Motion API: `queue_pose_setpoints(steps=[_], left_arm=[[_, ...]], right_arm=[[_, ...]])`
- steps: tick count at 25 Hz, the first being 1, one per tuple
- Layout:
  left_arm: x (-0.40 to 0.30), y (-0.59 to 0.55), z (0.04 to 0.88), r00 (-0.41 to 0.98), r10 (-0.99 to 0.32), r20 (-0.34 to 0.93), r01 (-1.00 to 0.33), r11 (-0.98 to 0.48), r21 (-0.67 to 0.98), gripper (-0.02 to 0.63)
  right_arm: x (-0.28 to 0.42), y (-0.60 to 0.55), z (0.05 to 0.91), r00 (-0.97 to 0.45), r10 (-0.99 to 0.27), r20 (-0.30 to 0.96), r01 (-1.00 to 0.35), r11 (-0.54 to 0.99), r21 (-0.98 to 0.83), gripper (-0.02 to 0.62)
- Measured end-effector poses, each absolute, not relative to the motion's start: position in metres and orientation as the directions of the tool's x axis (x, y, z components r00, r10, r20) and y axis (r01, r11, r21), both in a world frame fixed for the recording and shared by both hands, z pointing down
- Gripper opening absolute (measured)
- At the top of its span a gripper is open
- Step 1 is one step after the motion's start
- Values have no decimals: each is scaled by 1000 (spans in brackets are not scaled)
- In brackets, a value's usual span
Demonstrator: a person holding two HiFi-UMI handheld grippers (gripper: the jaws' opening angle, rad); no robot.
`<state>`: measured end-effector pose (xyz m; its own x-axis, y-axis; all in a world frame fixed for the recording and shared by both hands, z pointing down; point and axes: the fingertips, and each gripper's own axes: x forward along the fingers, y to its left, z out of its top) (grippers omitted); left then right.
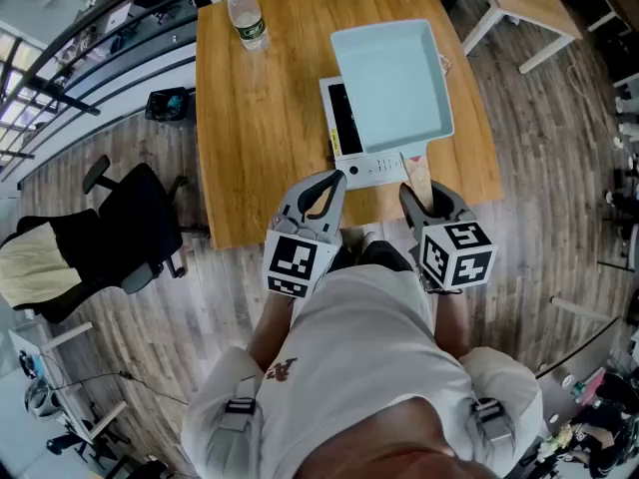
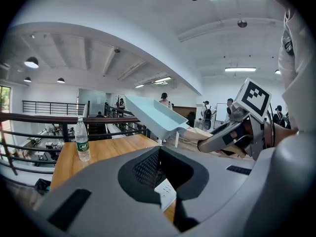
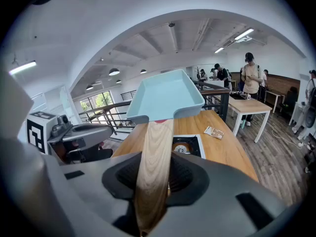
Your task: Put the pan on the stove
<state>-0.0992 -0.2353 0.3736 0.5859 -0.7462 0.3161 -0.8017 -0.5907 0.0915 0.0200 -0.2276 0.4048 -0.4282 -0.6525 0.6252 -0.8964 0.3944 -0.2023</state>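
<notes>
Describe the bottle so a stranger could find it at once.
Start at the wooden table. On its far corner, to the person's left, stands a clear plastic bottle. Unlike the stove and pan, it is upright, slim, with a green label.

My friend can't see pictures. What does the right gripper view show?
The right gripper is shut on the long pale wooden handle of a light blue square pan, holding it up off the wooden table. Below the pan a small black and white stove sits on the table, and the left gripper is at the left.
</notes>
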Motion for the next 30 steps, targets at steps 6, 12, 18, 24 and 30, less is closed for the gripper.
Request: queue_pose_setpoints(steps=[6,12,18,24,30], left_arm=[[-97,-249,379,558,-764,325,-824,-555,110,18],[-85,-259,384,531,-773,347,-840,-535,94,18],[-77,-272,386,508,-784,357,-853,-516,80,18],[-72,-282,391,494,-787,368,-860,-505,75,18],[-68,-289,396,487,-784,384,-863,-499,76,18]], right_arm=[[23,-241,411,-447,-633,631,-884,418,-207,123],[32,-257,418,-470,-613,635,-870,445,-214,123],[39,-273,423,-489,-599,634,-857,466,-221,123],[43,-283,431,-500,-586,638,-849,476,-229,123],[46,-289,438,-505,-569,649,-846,476,-241,123]])
